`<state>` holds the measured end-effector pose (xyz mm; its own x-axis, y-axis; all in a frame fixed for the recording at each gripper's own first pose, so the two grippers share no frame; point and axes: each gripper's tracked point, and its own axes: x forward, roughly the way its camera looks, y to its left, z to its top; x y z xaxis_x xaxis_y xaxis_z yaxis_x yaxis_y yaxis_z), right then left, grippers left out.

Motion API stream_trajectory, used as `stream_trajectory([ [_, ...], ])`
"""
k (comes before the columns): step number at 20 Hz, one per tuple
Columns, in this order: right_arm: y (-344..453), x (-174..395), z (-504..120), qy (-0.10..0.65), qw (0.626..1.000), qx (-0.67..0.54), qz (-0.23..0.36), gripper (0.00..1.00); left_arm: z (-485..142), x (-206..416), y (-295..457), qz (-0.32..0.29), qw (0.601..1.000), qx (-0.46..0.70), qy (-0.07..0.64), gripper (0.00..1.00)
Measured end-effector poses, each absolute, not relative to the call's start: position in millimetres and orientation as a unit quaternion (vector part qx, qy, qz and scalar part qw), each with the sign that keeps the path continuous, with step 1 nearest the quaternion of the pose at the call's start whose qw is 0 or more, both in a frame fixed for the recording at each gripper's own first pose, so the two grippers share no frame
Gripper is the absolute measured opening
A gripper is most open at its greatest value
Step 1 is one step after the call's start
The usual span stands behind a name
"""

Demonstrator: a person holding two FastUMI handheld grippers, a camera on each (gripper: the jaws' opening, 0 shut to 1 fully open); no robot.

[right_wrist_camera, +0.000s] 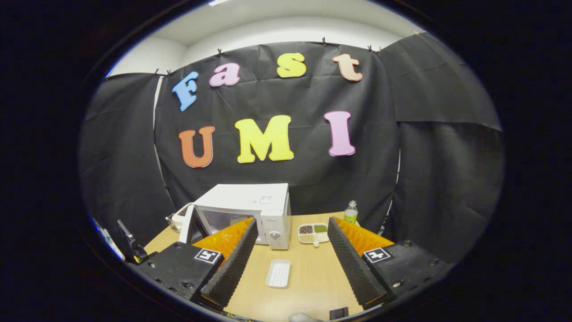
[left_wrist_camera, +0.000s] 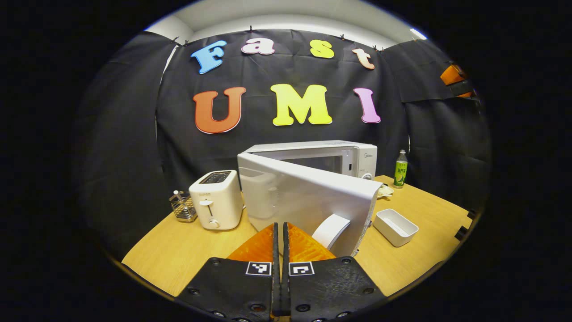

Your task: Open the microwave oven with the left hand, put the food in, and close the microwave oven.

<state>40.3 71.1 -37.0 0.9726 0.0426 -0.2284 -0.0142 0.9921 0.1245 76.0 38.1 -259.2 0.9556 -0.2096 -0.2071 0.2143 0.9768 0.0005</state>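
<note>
The white microwave (left_wrist_camera: 321,156) stands at the back of the wooden table, its door (left_wrist_camera: 308,201) swung wide open toward me. My left gripper (left_wrist_camera: 281,230) is shut with nothing between its orange fingers, just left of the door's white handle (left_wrist_camera: 330,230). In the right gripper view the microwave (right_wrist_camera: 243,203) shows its open cavity, with the door (right_wrist_camera: 190,228) edge-on at its left. My right gripper (right_wrist_camera: 290,243) hangs open above the table. A divided white dish of food (right_wrist_camera: 313,232) lies beside the microwave, and an empty white rectangular tray (right_wrist_camera: 278,273) lies below my fingers.
A white toaster (left_wrist_camera: 216,199) and a small wire rack (left_wrist_camera: 182,206) stand left of the microwave. A green bottle (left_wrist_camera: 400,169) is at the back right, also in the right gripper view (right_wrist_camera: 351,213). The white tray (left_wrist_camera: 395,226) lies right of the door. The table edge (left_wrist_camera: 147,268) is near.
</note>
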Motion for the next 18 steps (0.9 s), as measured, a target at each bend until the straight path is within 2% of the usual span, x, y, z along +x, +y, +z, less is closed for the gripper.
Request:
stream_trajectory([
  [1,68.8,42.1,-36.8,0.115,0.991,0.062,0.015,0.92,-257.5,79.4,25.5,-0.116,0.988,0.013,0.101,0.00],
  [3,61.9,43.8,-39.0,0.118,0.991,0.060,0.015,0.92,-255.2,89.9,1.2,-0.131,0.986,0.017,0.099,0.00],
  [4,58.8,45.3,-38.9,0.118,0.991,0.059,0.014,1.00,-255.0,95.0,-10.1,-0.138,0.985,0.018,0.098,0.00],
  [10,37.1,57.9,-41.9,0.122,0.991,0.052,0.014,1.00,-251.9,132.9,-67.1,-0.169,0.981,0.023,0.090,0.00],
  [11,33.0,59.9,-41.1,0.121,0.991,0.053,0.013,0.92,-252.8,138.8,-74.3,-0.171,0.981,0.024,0.090,0.00],
  [12,30.5,62.0,-40.7,0.121,0.991,0.055,0.012,0.92,-252.1,143.7,-79.6,-0.173,0.981,0.024,0.089,0.00],
  [13,28.1,64.2,-41.6,0.121,0.991,0.055,0.012,1.00,-252.5,148.9,-87.2,-0.175,0.980,0.023,0.088,0.00],
  [14,27.5,65.1,-41.4,0.121,0.991,0.054,0.014,1.00,-253.9,155.5,-93.8,-0.176,0.980,0.022,0.089,0.00],
  [15,27.1,67.2,-42.5,0.122,0.991,0.052,0.016,0.92,-256.3,162.6,-100.2,-0.176,0.980,0.021,0.091,0.00],
  [16,25.8,68.4,-42.7,0.123,0.991,0.049,0.018,0.92,-257.1,168.9,-106.2,-0.176,0.980,0.021,0.090,0.00],
  [17,26.6,70.2,-42.4,0.122,0.991,0.047,0.020,1.00,-258.5,175.4,-111.7,-0.175,0.980,0.020,0.092,0.00],
  [18,25.9,70.9,-41.8,0.122,0.991,0.045,0.021,0.92,-259.6,184.5,-117.4,-0.174,0.980,0.018,0.091,0.00],
])
